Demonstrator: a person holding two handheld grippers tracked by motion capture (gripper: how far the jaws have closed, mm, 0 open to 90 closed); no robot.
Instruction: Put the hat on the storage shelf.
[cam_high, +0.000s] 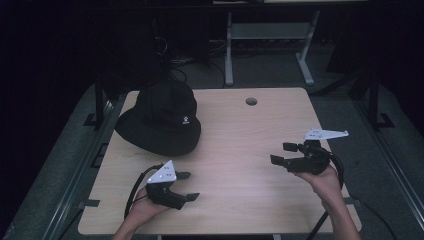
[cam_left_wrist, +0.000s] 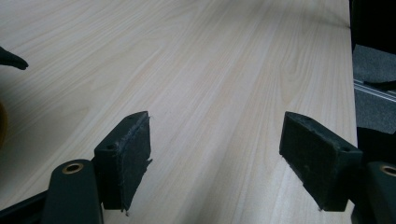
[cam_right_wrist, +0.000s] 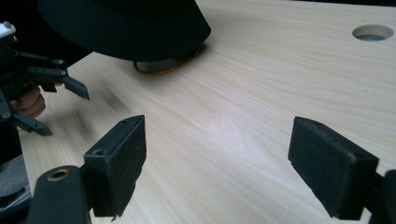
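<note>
The black bucket hat (cam_high: 159, 116), upper left of the table (cam_high: 240, 150), looks soft and light (brim's the obvious hold); left gripper (cam_high: 186, 186) and right gripper (cam_high: 281, 153) both gape wide, empty.

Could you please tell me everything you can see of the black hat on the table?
The hat is a black bucket hat that looks like soft fabric, with a rounded crown and a wide, drooping brim all round. A small white logo sits on the side of the crown facing the person. It rests brim-down on the far left part of the light wooden table. The right gripper view shows a brownish rim of something under its brim; what it is cannot be told. Neither gripper touches it; the left gripper is nearest, open and apart.
</note>
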